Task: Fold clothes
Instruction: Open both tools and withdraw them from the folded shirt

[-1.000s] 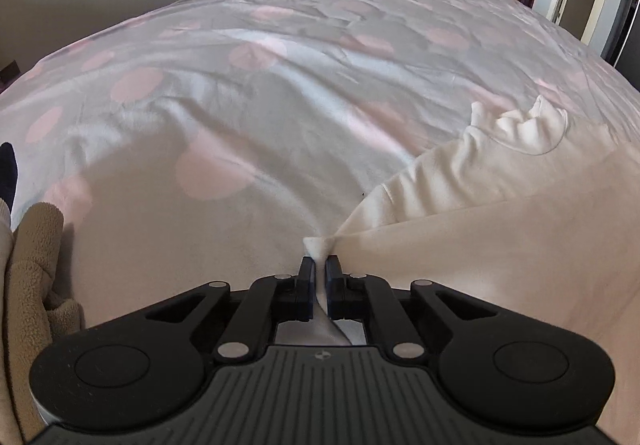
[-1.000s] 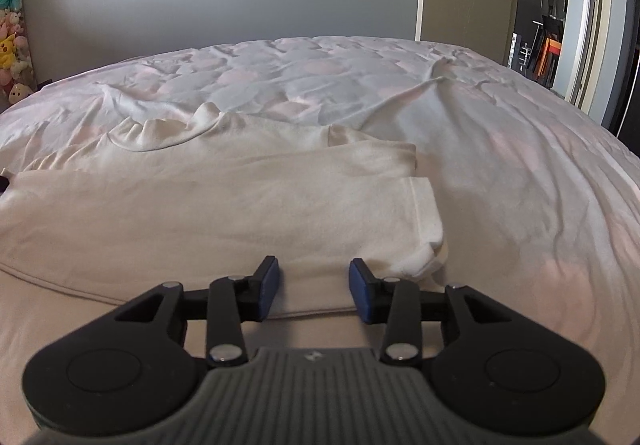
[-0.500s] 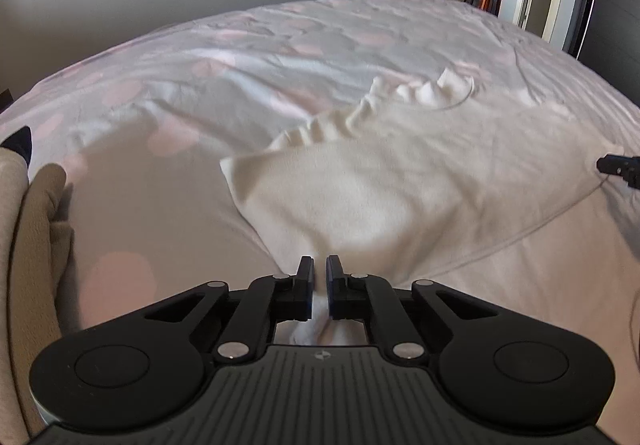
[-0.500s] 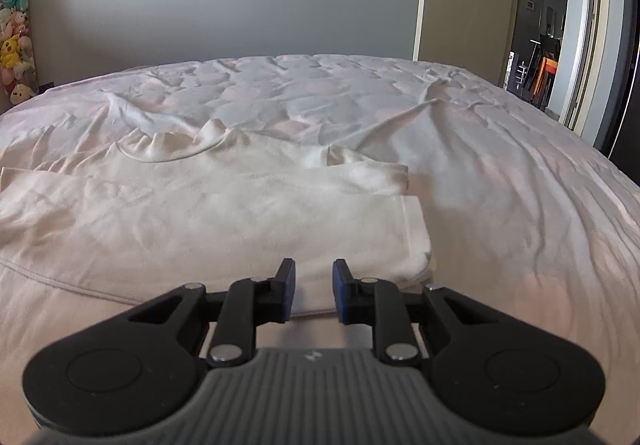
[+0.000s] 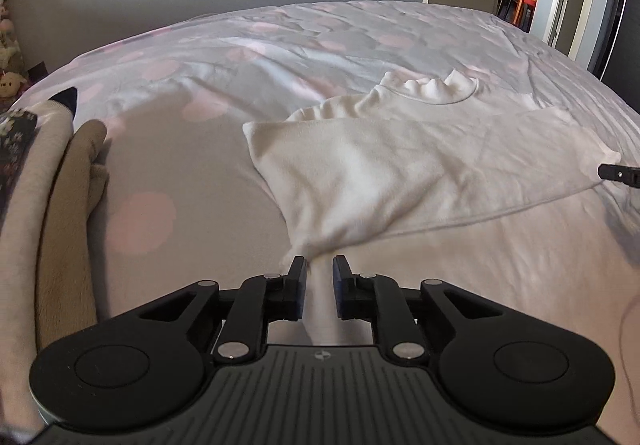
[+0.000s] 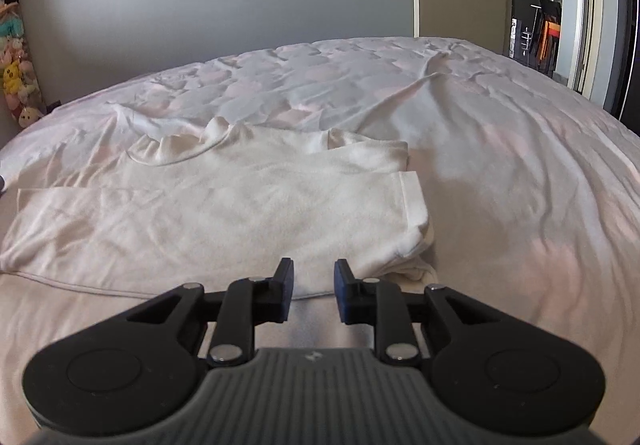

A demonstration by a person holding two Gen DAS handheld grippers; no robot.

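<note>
A cream-white top [image 5: 372, 173] lies spread on a bed covered by a pale sheet with faint pink dots [image 5: 224, 57]. It sits toward the bed's near edge, its ruffled neckline [image 6: 176, 149] pointing to the far edge. In the right wrist view, one sleeve [image 6: 224, 205] is folded across the body, its hemmed cuff ending at the garment's right side.

The left gripper [image 5: 319, 277] hovers low at the near edge, its jaws set a narrow way apart. A twisted strip of the top's fabric runs down between the two blue-padded fingers [image 5: 298, 287]; whether the pads touch the cloth cannot be told, as a slim gap shows on each side.

The right gripper [image 6: 314, 285] sits at the top's near hem, beside the folded cuff, jaws parted a little wider and holding nothing. Its black tip [image 5: 618, 174] shows at the right edge of the left wrist view, just beside the garment's corner.

A stack of beige and patterned clothes [image 5: 60, 205] rests at the bed's left edge. Plush toys [image 6: 18, 73] hang by the grey wall.
</note>
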